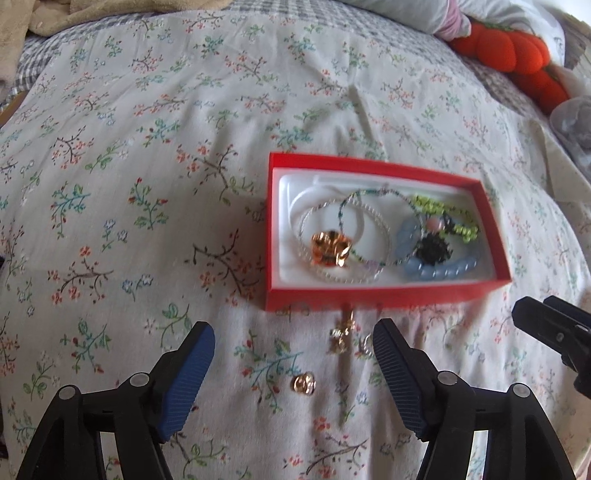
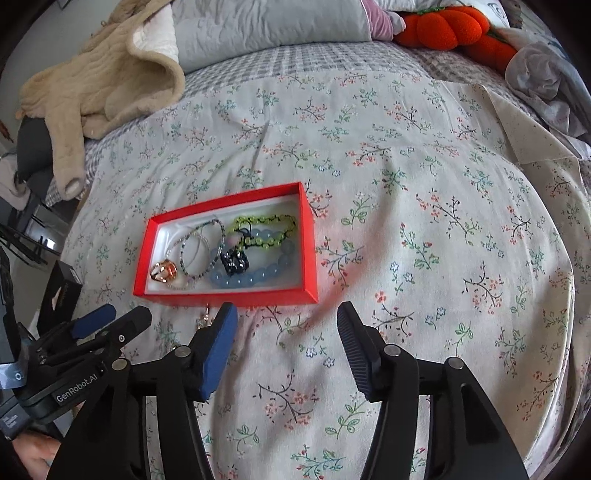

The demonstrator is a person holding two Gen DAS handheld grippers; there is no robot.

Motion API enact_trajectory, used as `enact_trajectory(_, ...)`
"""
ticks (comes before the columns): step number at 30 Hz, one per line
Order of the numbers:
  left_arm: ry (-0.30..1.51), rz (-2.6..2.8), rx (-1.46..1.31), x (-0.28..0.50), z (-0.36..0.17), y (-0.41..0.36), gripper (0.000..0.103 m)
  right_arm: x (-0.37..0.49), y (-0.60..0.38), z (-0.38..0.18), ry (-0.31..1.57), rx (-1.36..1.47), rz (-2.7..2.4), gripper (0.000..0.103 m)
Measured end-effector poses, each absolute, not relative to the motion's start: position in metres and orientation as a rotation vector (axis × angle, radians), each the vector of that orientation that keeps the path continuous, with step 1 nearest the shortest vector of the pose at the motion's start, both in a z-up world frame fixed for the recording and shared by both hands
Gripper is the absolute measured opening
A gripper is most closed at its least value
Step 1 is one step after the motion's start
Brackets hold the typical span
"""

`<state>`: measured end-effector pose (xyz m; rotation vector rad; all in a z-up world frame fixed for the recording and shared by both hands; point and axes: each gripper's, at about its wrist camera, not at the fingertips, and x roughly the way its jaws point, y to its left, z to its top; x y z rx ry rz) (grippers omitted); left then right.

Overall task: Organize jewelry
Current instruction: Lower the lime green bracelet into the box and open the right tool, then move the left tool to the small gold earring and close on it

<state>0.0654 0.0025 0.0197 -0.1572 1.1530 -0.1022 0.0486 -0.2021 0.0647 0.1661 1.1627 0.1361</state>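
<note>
Nearest the left wrist camera, the left tongs [image 1: 293, 363] are standing apart, their ribbed blue pads [image 1: 190, 384] on black hinged arms gripping nothing. Between them on the floral bedsheet [image 1: 147, 166] a small gold rose-shaped earring [image 1: 304, 384] is lying, and just beyond it a gold dangling charm [image 1: 341, 334], blurred, is resting near a small silver ring [image 1: 365, 345] that is showing beside the right-hand pad.

The right tongs [image 2: 288, 345] are likewise standing apart and empty over bare sheet. In the right wrist view, the left tool's body is showing at the lower left, carrying white lettering that is reading "GenRobot.AI" [image 2: 75, 393]; a hand [image 2: 31, 456] is partly showing beneath it.

Just past the charm, the red box [image 1: 384, 297] is sitting on the bed, a shallow cardboard rectangle with a glossy white liner. Inside it are lying a shiny gold flower ring [image 1: 328, 247], thin silver twisted bangles [image 1: 314, 221], a fine strand of tiny green beads [image 1: 369, 195], a bracelet of smooth pale-blue round beads [image 1: 443, 267], a lime-green beaded cord bracelet [image 1: 443, 210] and a black sparkly cluster [image 1: 434, 249].

Farther back, a checked grey cover [image 2: 314, 59], a fuzzy beige garment [image 2: 96, 81], a quilted grey pillow [image 2: 266, 26] and orange plush pumpkins [image 2: 450, 24] are lying.
</note>
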Motion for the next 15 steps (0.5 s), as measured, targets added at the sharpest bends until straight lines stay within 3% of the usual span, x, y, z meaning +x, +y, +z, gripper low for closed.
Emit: enact_trajectory(15, 1.305, -0.119, -0.196, 0.061, -0.015, 0.001, 0.074, 0.029, -0.202, 0.039, 1.266, 0.132, 0.097, 0.062)
